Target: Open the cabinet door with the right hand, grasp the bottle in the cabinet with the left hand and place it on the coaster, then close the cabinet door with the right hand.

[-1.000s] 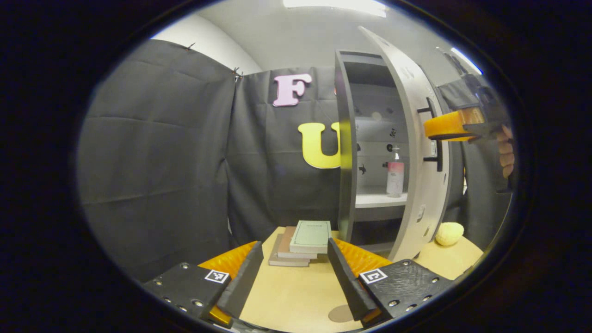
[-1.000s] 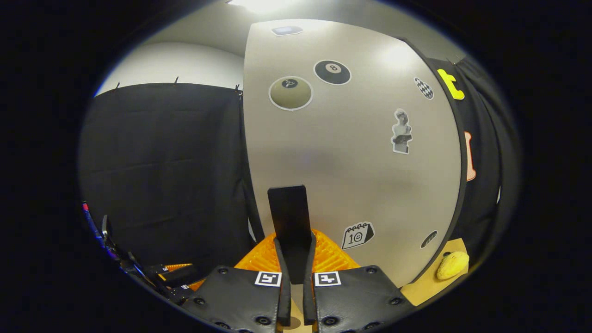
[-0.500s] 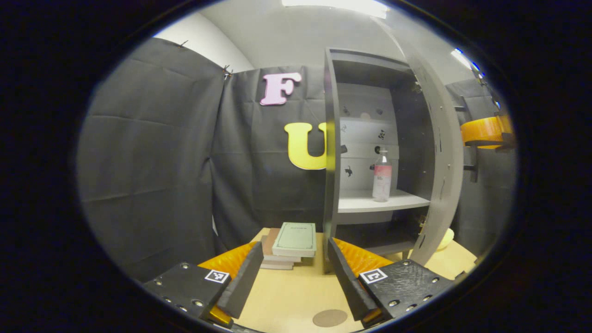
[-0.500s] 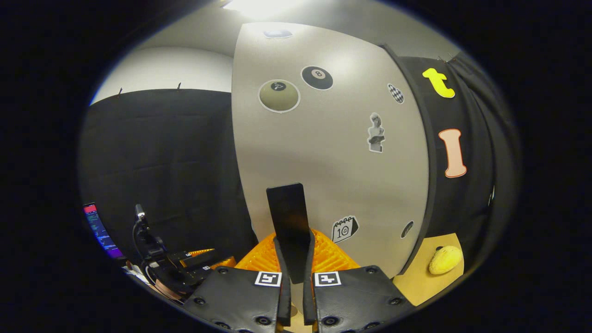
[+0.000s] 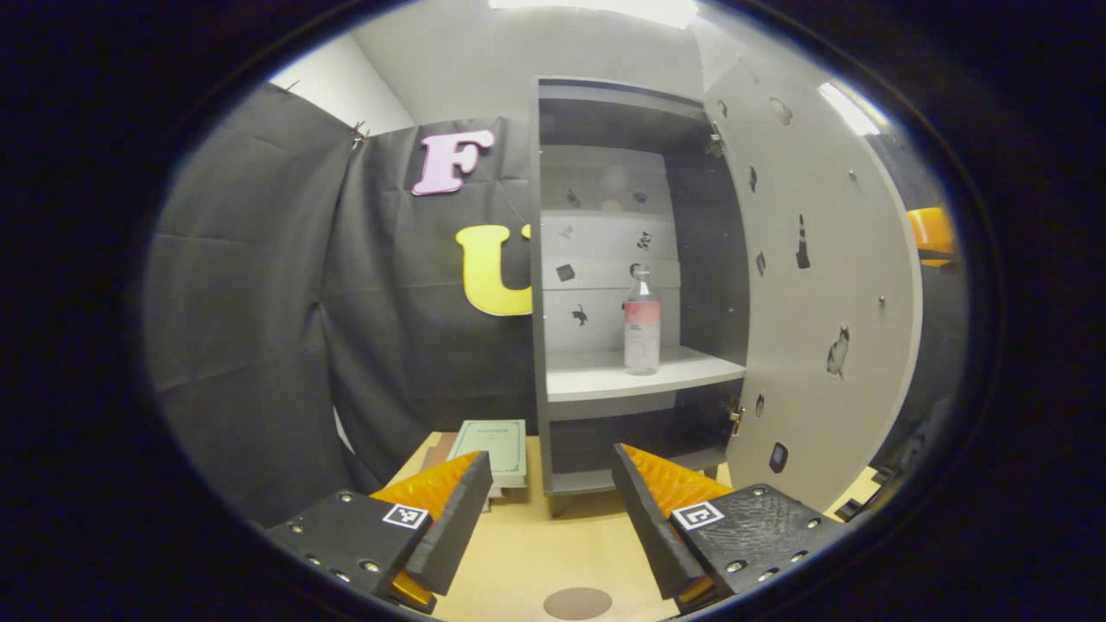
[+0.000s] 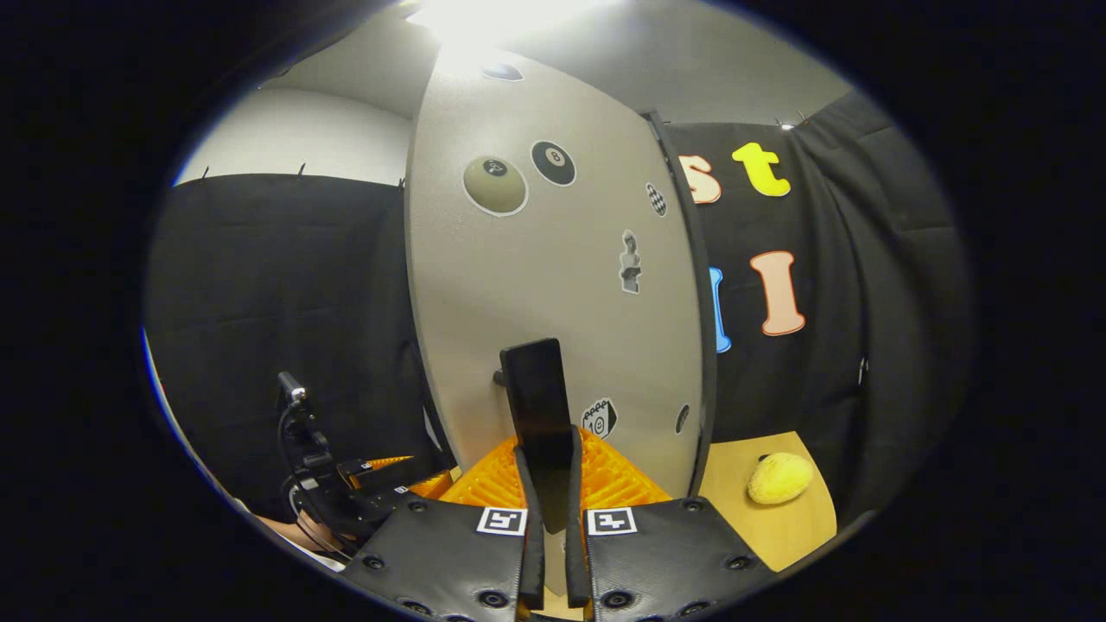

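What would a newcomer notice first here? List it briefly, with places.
First, the open cabinet straight ahead in the left gripper view, with a lone bottle upright on its shelf. Next, the sticker-covered cabinet door swung wide, with the right gripper shut on the door handle. The left gripper is open above the table, near the round coaster.

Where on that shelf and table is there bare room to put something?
The shelf is bare left of the bottle. The table is bare around the coaster, between the books and the open door.
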`<state>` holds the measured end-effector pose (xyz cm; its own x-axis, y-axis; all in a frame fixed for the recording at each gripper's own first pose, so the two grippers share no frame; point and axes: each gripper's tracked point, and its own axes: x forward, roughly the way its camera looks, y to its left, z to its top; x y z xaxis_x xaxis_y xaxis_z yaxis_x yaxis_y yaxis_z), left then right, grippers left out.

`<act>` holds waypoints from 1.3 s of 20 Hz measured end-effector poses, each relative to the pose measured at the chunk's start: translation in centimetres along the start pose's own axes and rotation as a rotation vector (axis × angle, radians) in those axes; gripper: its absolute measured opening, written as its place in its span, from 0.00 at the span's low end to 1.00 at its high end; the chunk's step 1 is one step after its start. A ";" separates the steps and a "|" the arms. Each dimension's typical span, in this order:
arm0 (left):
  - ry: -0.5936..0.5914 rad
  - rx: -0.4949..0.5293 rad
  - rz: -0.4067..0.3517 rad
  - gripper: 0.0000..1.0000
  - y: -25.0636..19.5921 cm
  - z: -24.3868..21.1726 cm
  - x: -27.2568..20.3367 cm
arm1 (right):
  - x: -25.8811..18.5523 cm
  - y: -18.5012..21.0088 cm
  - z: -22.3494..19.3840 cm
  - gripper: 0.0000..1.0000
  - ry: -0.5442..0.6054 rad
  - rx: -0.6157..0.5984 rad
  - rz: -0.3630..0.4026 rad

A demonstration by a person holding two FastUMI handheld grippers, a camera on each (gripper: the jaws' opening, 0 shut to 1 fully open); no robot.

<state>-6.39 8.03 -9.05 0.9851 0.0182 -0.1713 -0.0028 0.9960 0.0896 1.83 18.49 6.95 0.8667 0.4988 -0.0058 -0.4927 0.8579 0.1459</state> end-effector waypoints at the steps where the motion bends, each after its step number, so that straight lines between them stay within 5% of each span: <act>1: 0.000 0.001 -0.021 0.85 -0.5 0.1 0.2 | -0.3 -0.3 0.1 0.11 -0.006 0.001 -0.021; 14: 0.028 0.012 -0.191 0.87 -4.6 -0.4 1.3 | -7.9 -9.6 1.3 0.06 -0.061 0.065 -0.384; 26: -0.038 0.004 -0.233 0.85 -5.0 2.4 4.3 | -12.3 -8.9 -0.7 0.06 -0.067 0.091 -0.372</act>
<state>-1.70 2.92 -7.85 0.9647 -0.2159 -0.1507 0.2264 0.9724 0.0561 -4.44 4.80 5.02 0.9895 0.1440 -0.0102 -0.1377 0.9627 0.2330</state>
